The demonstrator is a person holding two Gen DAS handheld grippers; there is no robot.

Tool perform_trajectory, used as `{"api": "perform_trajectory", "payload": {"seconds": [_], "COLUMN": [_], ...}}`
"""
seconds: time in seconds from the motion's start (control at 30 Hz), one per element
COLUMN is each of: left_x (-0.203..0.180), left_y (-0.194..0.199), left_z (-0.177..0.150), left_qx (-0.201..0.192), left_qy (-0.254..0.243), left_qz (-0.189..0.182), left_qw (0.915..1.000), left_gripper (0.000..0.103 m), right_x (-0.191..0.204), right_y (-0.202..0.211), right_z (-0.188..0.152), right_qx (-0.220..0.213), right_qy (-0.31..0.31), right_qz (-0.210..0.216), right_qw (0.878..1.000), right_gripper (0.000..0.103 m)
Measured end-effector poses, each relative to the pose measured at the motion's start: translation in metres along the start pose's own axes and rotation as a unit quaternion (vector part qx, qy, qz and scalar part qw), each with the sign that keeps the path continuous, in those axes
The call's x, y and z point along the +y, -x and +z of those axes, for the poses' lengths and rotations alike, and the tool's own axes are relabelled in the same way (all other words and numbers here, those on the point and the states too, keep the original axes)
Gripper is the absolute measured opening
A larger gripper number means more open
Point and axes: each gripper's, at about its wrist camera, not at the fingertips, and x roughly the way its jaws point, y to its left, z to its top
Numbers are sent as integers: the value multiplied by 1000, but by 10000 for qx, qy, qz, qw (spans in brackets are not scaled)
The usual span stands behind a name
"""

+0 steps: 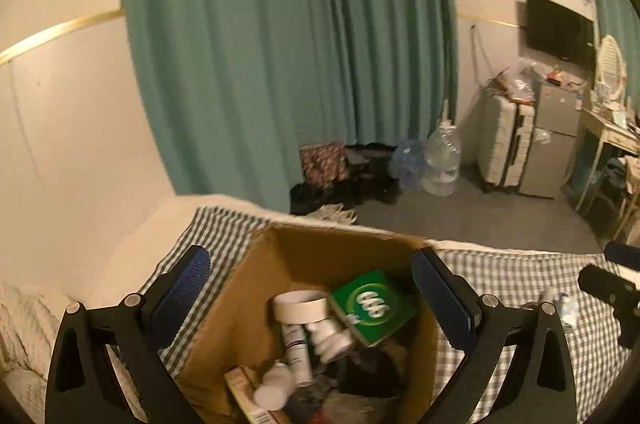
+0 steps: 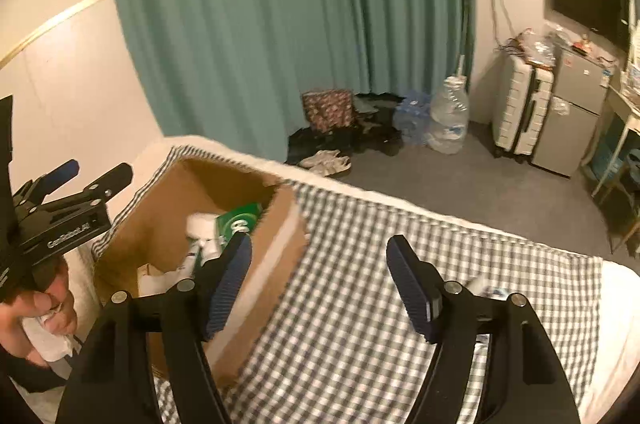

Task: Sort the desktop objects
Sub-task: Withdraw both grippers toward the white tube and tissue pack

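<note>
An open cardboard box [image 1: 240, 304] stands on a checked cloth [image 1: 520, 284]. It holds a green carton [image 1: 372, 308], a white tape roll [image 1: 300, 306], white bottles [image 1: 332, 338] and a tube [image 1: 298, 352]. My left gripper [image 1: 310, 260] hovers over the box, open wide, with nothing between its blue pads. In the right wrist view my right gripper [image 2: 320, 242] is open and empty above the cloth [image 2: 360, 264], its left finger in front of the box [image 2: 272, 232]. The left gripper [image 2: 96, 170], held by a hand [image 2: 40, 308], shows at the left. A small white item [image 2: 492, 290] lies on the cloth at right.
The cloth covers a bed beside a cream wall [image 1: 80, 124]. Beyond its far edge hang a teal curtain [image 1: 280, 44], with bags [image 1: 324, 164], water jugs [image 1: 440, 160], a suitcase [image 1: 504, 144] and a small fridge [image 1: 556, 136] on the grey floor. A desk [image 1: 612, 132] stands far right.
</note>
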Motion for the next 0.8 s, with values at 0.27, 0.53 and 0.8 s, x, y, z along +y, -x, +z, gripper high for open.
{"api": "perform_trajectory", "payload": {"seconds": [0.27, 0.53, 0.8], "left_x": [-59, -120, -144], "left_y": [33, 43, 37], "left_z": [5, 2, 0], "left_qx": [-370, -239, 108], "left_qy": [-390, -677, -555], "left_qz": [-550, -880, -1334], "left_qw": [9970, 9935, 9895], "left_gripper": [103, 103, 103], "right_x": [-57, -117, -163], "right_y": [40, 63, 78], "right_z": [-1, -14, -33], "right_qx": [-450, -537, -665], "right_qy": [-238, -704, -921], "right_qz": [-442, -815, -1356], "right_qw": [9977, 9927, 9842], "right_gripper": [91, 97, 103]}}
